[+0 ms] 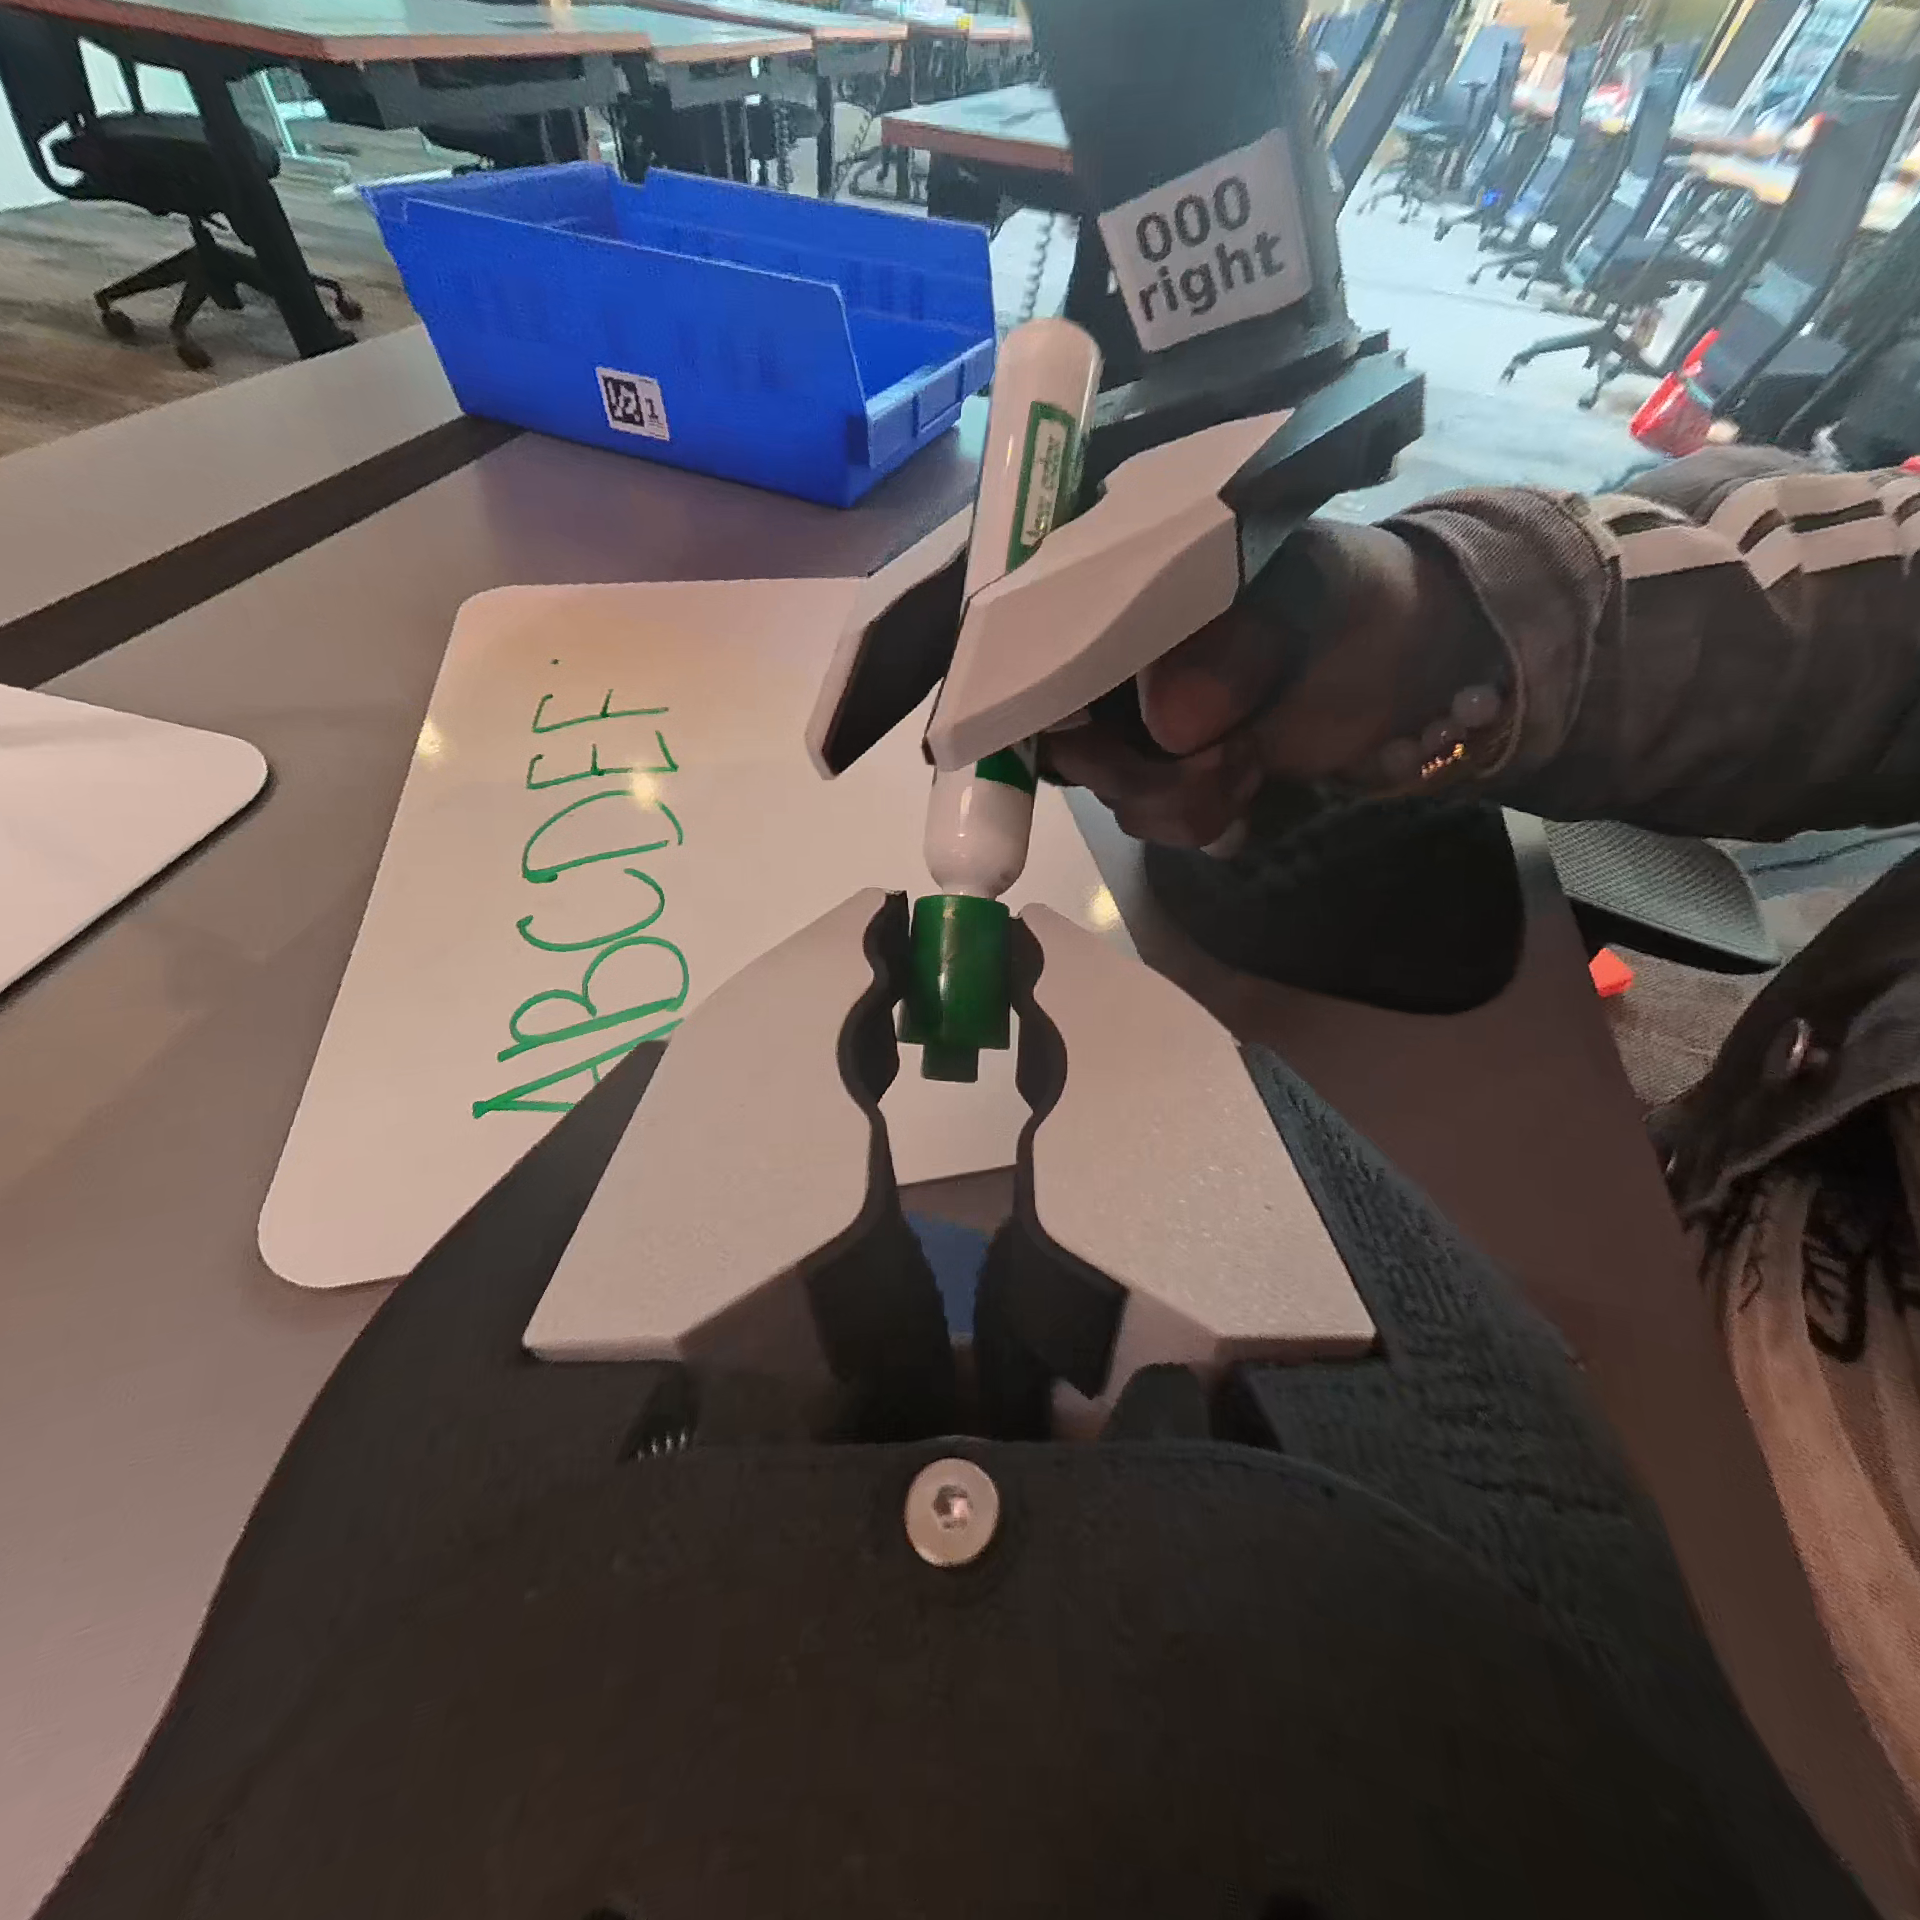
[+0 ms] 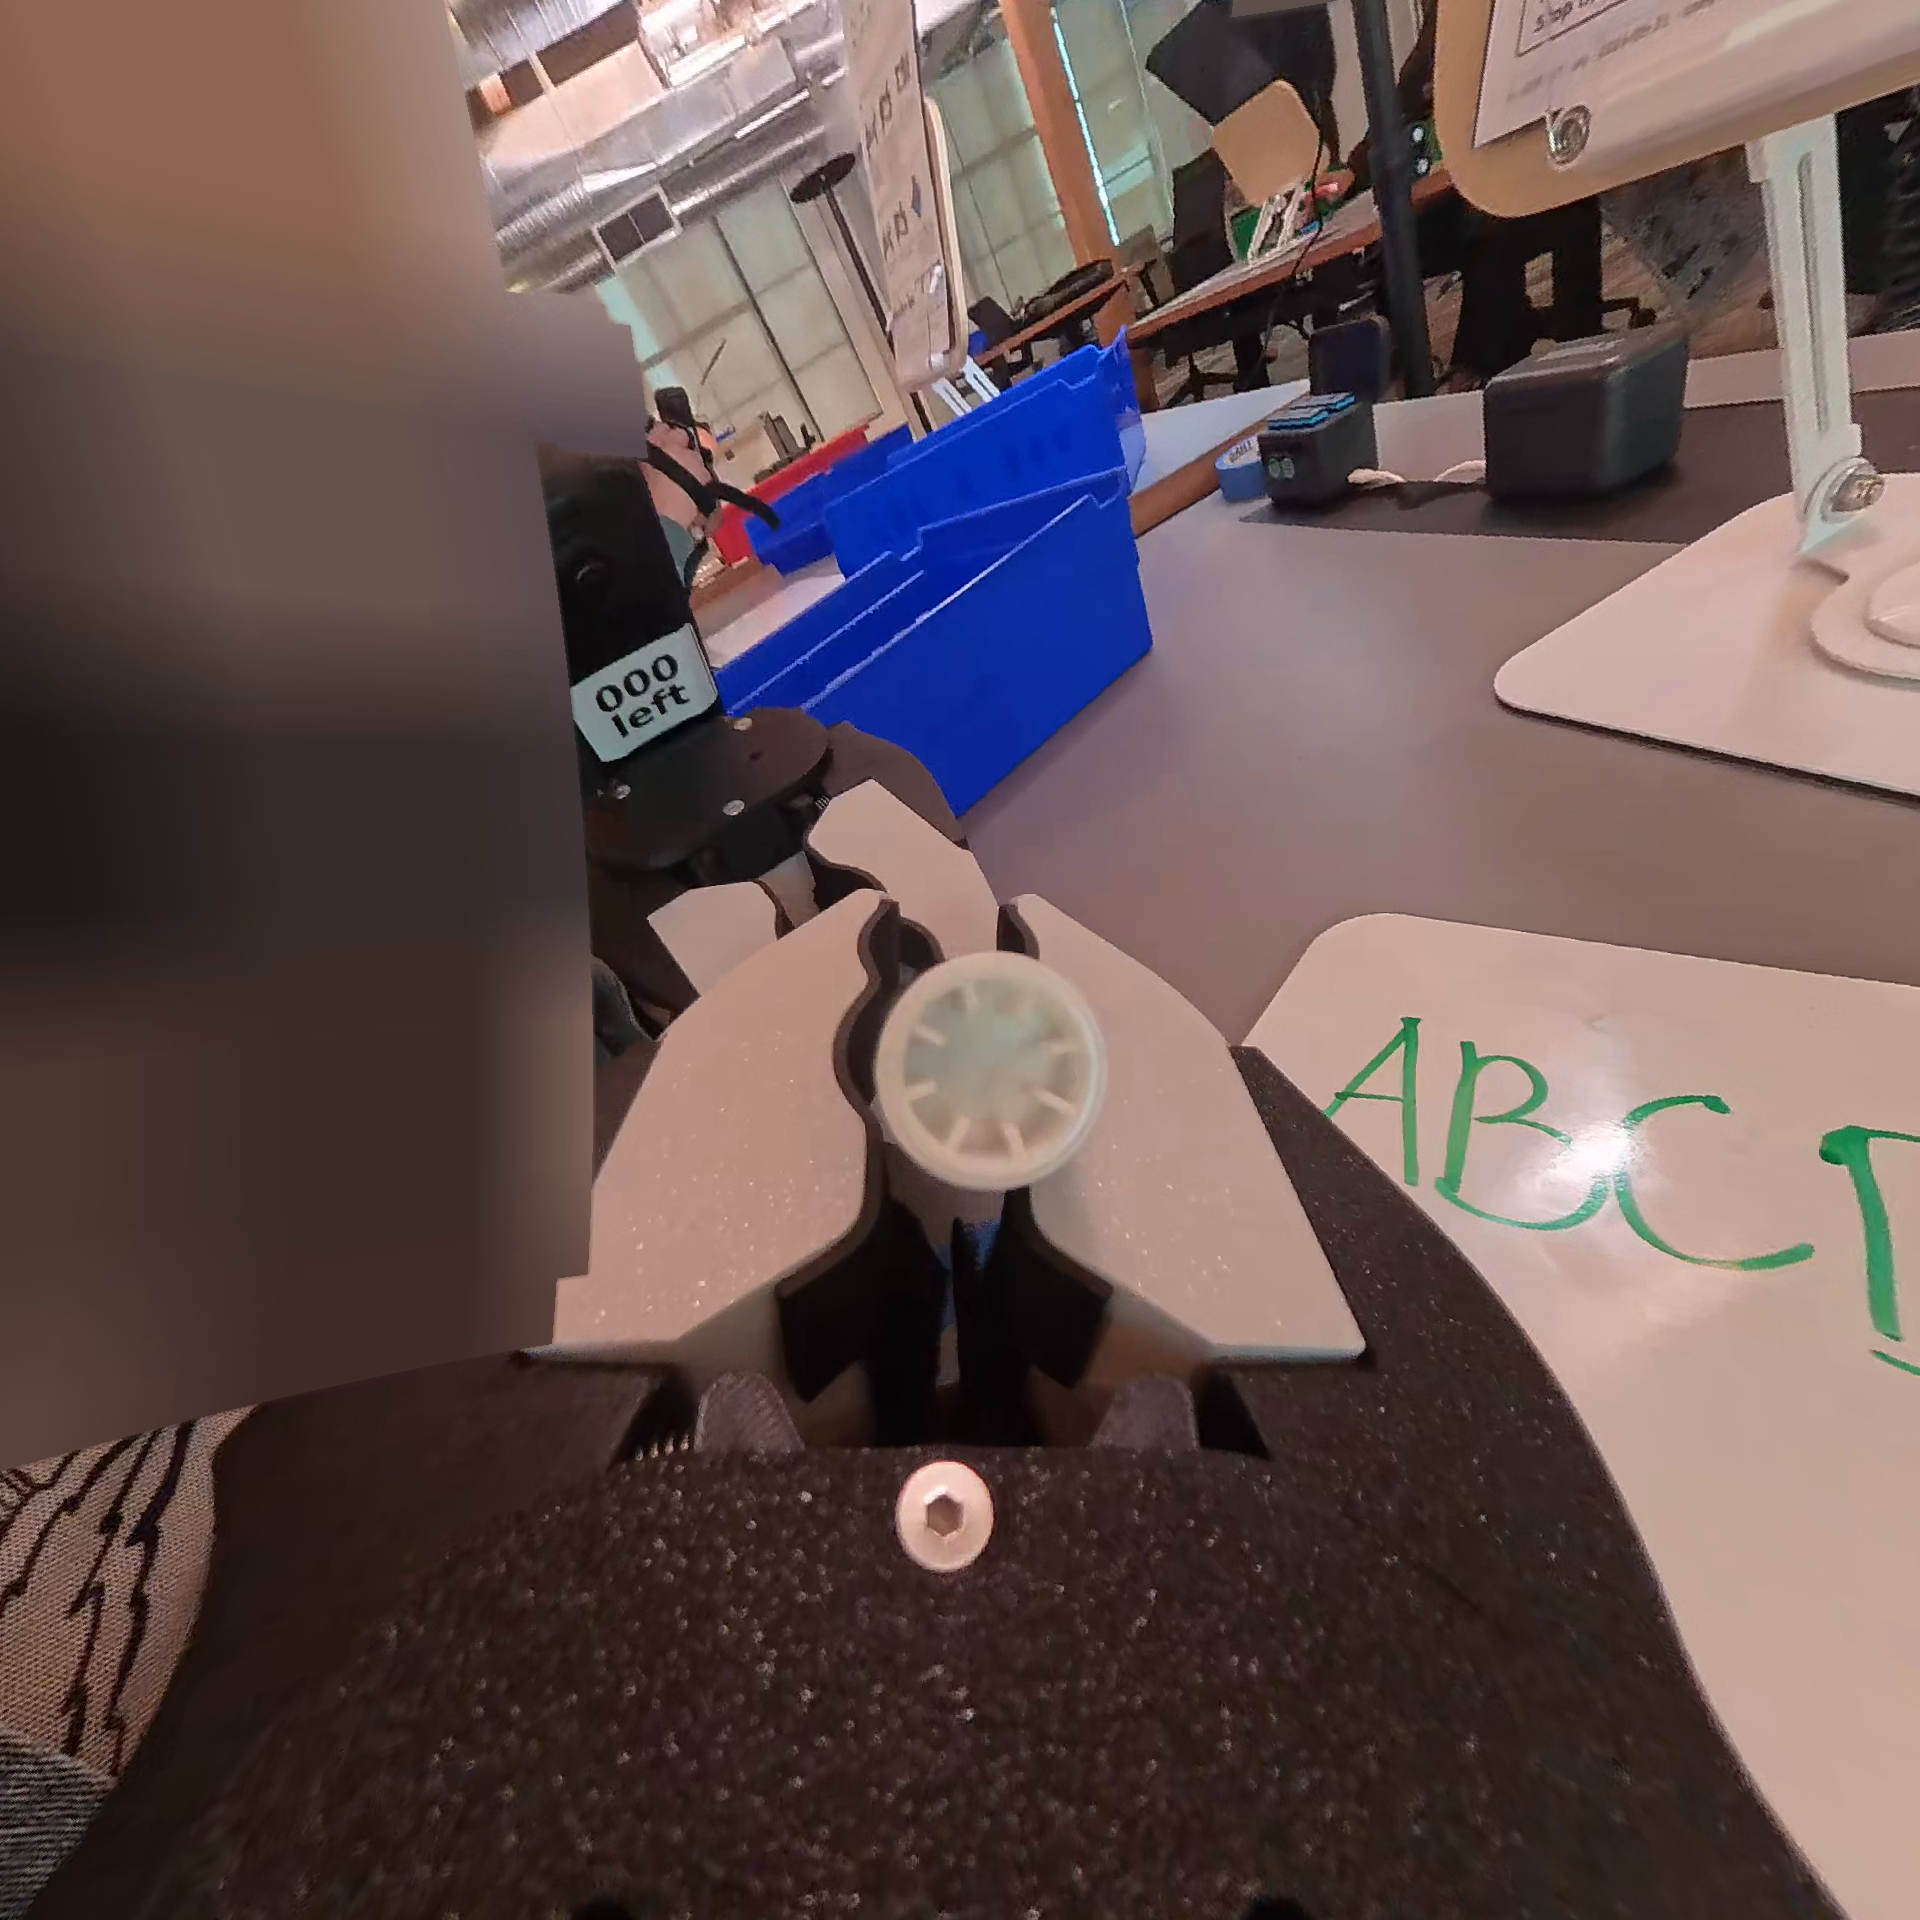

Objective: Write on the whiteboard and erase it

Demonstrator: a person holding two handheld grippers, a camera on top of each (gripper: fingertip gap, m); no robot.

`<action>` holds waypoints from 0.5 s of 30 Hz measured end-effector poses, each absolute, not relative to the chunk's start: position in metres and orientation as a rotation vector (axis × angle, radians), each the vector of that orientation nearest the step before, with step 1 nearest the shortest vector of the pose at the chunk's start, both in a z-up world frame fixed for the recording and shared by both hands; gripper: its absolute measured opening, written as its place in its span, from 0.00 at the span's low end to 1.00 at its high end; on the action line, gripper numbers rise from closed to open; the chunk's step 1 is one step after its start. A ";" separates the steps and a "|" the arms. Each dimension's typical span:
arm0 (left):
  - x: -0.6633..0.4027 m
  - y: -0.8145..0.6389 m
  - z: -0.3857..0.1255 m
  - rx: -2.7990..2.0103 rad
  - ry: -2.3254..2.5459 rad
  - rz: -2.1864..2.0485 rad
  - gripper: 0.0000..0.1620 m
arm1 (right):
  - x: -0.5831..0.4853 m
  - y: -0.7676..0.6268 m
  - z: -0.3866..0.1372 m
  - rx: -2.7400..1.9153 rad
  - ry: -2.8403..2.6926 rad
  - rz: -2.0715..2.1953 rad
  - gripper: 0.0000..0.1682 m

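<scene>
Both grippers meet above the whiteboard (image 1: pixel 790 665): my left gripper (image 1: pixel 954 920) pinches the green cap (image 1: pixel 956 982), my right gripper (image 1: pixel 909 743), tilted down, clamps the marker (image 1: pixel 1029 468) barrel

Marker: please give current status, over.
Left gripper shut on cap. Right gripper shut on marker, tip in the cap. Whiteboard written on. Nothing in the way.

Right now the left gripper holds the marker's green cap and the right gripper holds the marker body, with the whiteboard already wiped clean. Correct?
Not quite: the whiteboard is not clean. Both views show green letters on it. The rest holds: left gripper on the green cap, right gripper on the marker body.
</scene>
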State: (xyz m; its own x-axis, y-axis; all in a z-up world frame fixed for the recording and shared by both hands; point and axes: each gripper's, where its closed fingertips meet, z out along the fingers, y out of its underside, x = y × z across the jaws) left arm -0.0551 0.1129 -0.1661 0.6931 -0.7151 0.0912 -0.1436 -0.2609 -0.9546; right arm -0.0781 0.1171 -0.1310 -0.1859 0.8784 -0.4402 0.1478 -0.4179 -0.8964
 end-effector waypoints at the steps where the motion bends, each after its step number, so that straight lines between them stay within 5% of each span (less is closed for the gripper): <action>1: -0.054 0.111 -0.165 -1.770 0.697 -0.647 0.11 | -0.078 0.116 -0.131 -1.512 -1.202 1.681 0.12; 15: -0.051 0.111 -0.179 -1.780 0.802 -0.602 0.11 | -0.090 0.105 -0.135 -1.458 -1.414 1.498 0.12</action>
State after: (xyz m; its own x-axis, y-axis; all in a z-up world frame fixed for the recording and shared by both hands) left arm -0.0506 0.1114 -0.1786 0.6491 -0.7603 0.0240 -0.2354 -0.2308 -0.9441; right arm -0.0901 0.1054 -0.1346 -0.2092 0.9314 -0.2977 0.2434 -0.2452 -0.9384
